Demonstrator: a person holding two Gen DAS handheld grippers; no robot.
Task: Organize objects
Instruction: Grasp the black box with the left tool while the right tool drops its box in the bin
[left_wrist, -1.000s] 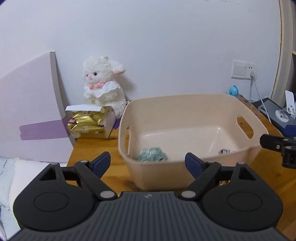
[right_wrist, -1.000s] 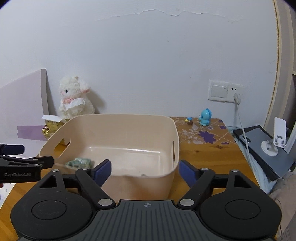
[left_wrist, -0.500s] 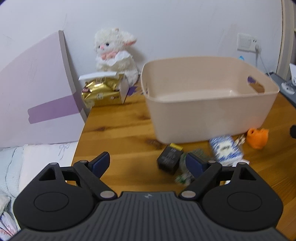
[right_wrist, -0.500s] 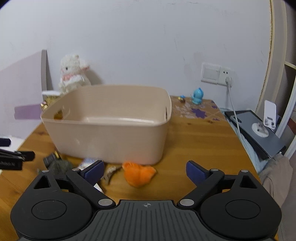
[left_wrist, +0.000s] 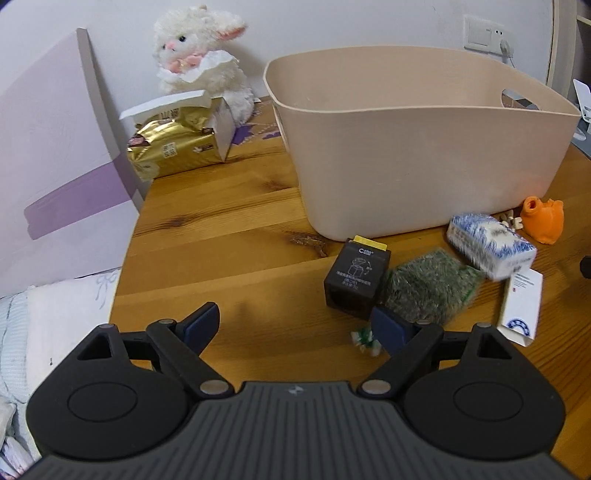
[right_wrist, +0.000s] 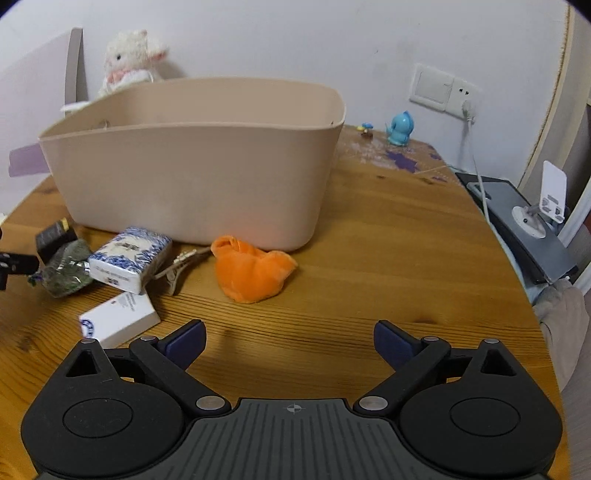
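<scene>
Clutter (right_wrist: 125, 258) touching bin (right_wrist: 192, 177), right tabletop (right_wrist: 406, 258) bare

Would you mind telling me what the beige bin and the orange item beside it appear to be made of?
The beige bin looks like moulded matte plastic: smooth seamless walls, rounded corners, a cut-out handle. The orange item seems soft plush fabric: fuzzy surface, slumped and creased shape.

Left gripper (left_wrist: 297, 323) low over wooden table (left_wrist: 221, 229), jaws wide apart, holding nothing. Ahead: beige tub (left_wrist: 417, 147). Before tub, scattered: black box (left_wrist: 356, 277), green mesh pouch (left_wrist: 430, 284), blue-white packet (left_wrist: 491, 245), white carton (left_wrist: 521, 306), orange plush (left_wrist: 543, 218). Far left: white bunny (left_wrist: 201, 55), gold packet (left_wrist: 173, 147).
</scene>
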